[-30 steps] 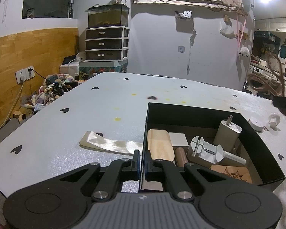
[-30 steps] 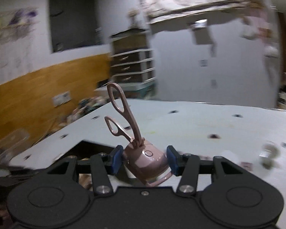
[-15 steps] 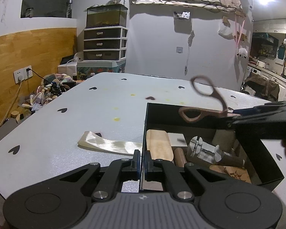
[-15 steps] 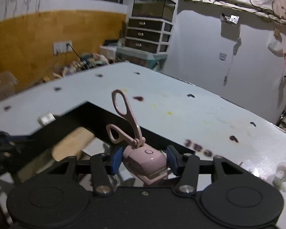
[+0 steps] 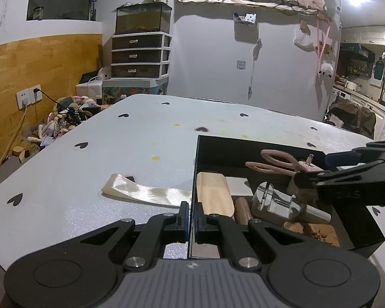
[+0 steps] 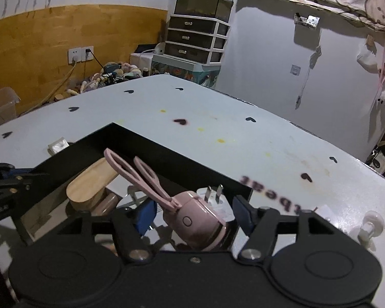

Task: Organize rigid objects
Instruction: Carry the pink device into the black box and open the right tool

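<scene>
- Filling the black box (image 5: pixel 279 145) looks well advanced, I judge: a wooden board (image 5: pixel 213 192), a metal clamp-like tool (image 5: pixel 276 201), a white plug adapter (image 6: pixel 215 196) and other pieces already lie inside.
- Right gripper (image 6: pixel 192 214) stands with its jaws spread wide; the pink eyelash curler (image 6: pixel 192 218) sits between them over the box, apparently released.
- Left gripper (image 5: pixel 190 217) pinches the box's thin near wall, jaws closed on it.
- Left to do, probably: a small white knob-shaped piece (image 6: pixel 367 227) lies on the speckled table (image 5: pixel 115 159), and a glossy cream strip (image 5: pixel 146 193) beside the box.
- Curler: smooth rounded plastic body, slim looped handles.
</scene>
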Demonstrator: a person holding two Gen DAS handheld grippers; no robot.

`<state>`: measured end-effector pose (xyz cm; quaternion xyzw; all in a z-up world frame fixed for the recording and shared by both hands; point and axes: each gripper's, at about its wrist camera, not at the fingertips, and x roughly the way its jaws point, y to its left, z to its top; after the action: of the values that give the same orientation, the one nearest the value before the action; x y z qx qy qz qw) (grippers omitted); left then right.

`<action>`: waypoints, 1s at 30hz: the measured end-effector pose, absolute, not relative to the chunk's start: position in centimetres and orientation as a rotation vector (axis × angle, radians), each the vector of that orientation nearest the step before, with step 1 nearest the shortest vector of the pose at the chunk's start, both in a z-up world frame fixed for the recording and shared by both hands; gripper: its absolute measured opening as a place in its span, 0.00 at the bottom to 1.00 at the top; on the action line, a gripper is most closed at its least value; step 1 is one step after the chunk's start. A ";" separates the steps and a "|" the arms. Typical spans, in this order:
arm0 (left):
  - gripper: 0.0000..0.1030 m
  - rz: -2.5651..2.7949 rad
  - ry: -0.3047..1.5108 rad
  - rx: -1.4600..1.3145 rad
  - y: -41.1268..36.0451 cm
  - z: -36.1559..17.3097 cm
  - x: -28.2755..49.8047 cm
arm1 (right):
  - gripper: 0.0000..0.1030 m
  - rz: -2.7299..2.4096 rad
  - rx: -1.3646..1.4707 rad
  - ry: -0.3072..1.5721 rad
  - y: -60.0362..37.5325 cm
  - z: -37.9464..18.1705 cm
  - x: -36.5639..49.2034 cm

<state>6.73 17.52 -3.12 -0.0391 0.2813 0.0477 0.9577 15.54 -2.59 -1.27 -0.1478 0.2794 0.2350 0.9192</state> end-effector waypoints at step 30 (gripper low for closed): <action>0.03 0.096 0.563 -0.082 17.3 -2.9 6.5 | 0.24 0.526 -0.215 0.617 -1.2 -0.8 16.3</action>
<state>6.45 17.28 -2.86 -0.0403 0.2778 0.0472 0.9586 16.26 -1.22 -0.84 -0.1044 0.2995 0.2555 0.9133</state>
